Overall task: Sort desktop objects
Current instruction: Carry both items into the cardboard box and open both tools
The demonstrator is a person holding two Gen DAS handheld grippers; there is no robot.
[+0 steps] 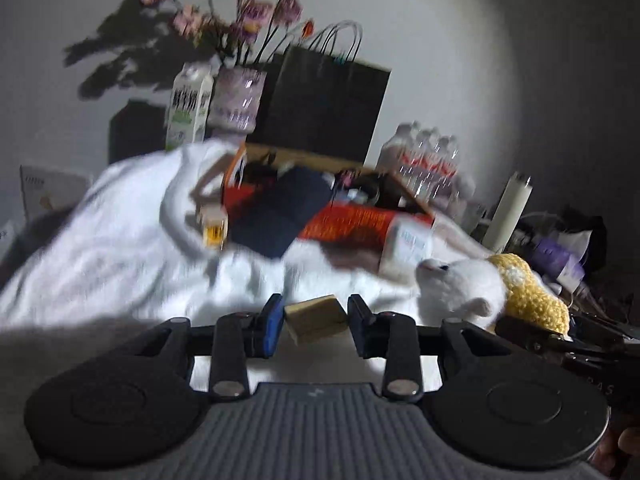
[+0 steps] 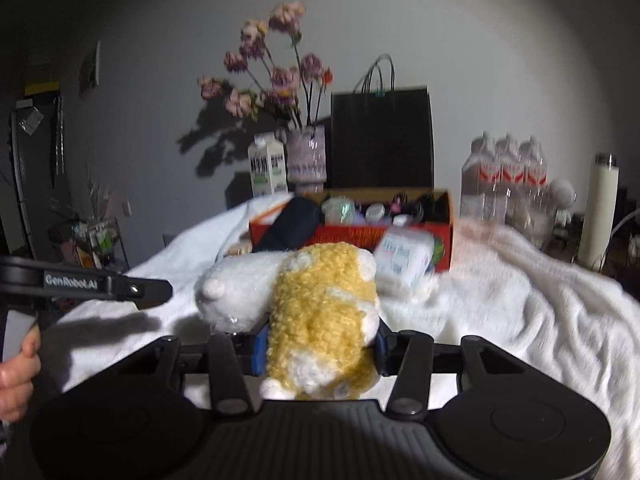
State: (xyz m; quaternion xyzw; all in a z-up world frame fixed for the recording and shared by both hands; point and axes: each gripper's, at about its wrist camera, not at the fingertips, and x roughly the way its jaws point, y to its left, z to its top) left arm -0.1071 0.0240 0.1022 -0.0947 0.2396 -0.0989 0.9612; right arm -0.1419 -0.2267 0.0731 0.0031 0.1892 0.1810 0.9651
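My left gripper [image 1: 315,326] has a small tan block [image 1: 316,319] between its blue-padded fingers, with small gaps at each side; the view is blurred. My right gripper [image 2: 320,346] is shut on a white and yellow plush toy [image 2: 320,312], which also shows in the left wrist view [image 1: 492,288]. An open orange cardboard box [image 1: 352,226] holding several small items and a dark blue pouch [image 1: 276,216] sits on the white blanket [image 1: 120,248]; it also shows in the right wrist view [image 2: 360,232]. A white tissue pack [image 2: 404,260] leans on the box front.
Behind the box stand a black paper bag [image 2: 382,140], a vase of pink flowers [image 2: 306,156], a milk carton [image 2: 267,168], a pack of water bottles [image 2: 504,176] and a white flask [image 2: 600,212]. The left gripper's arm [image 2: 100,282] reaches in from the left.
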